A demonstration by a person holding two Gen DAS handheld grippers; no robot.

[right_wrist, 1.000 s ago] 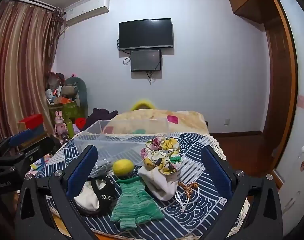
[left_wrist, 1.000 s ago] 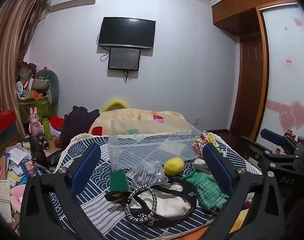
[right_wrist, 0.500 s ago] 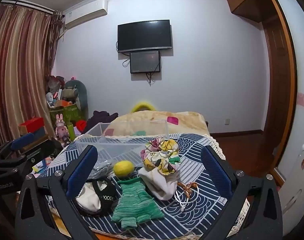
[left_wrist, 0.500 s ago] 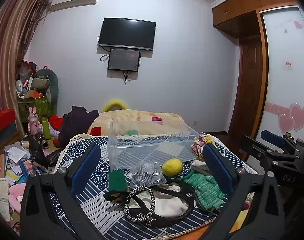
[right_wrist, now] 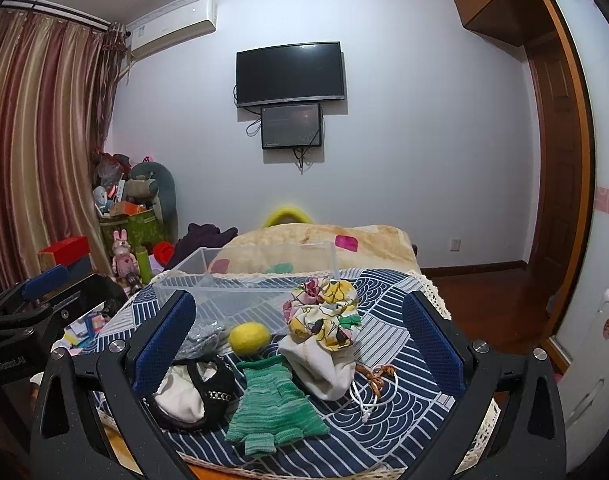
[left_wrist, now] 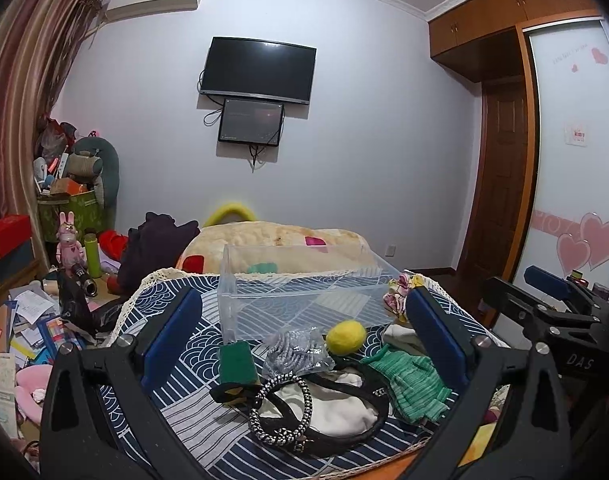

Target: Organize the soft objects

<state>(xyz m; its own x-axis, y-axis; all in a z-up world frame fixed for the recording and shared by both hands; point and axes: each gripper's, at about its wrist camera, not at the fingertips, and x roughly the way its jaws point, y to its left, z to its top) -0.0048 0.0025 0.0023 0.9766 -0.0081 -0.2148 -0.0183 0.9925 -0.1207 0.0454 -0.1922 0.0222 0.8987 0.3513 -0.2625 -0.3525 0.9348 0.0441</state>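
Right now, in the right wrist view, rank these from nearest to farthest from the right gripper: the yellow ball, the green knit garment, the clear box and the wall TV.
1. Green knit garment: between the right gripper's fingers, low centre.
2. Yellow ball: just behind it, slightly left.
3. Clear box: further back on the table, left of centre.
4. TV: on the far wall.

- The left wrist view looks forward between the two blue-padded fingers of the left claw [left_wrist: 304, 332], low and close over the tabletop's blue wave-patterned cloth [left_wrist: 192, 348], facing the far wall.
- The right wrist view looks the same way from further right, through the right claw [right_wrist: 300, 340].
- Both share the clear plastic box [left_wrist: 300, 292] [right_wrist: 240, 280], fuzzy yellow ball [left_wrist: 345, 332] [right_wrist: 249, 338], green knitted garment [left_wrist: 412, 384] [right_wrist: 274, 408] and black wall-mounted television [left_wrist: 258, 70] [right_wrist: 290, 74].
- Each view catches the other claw at its edge.
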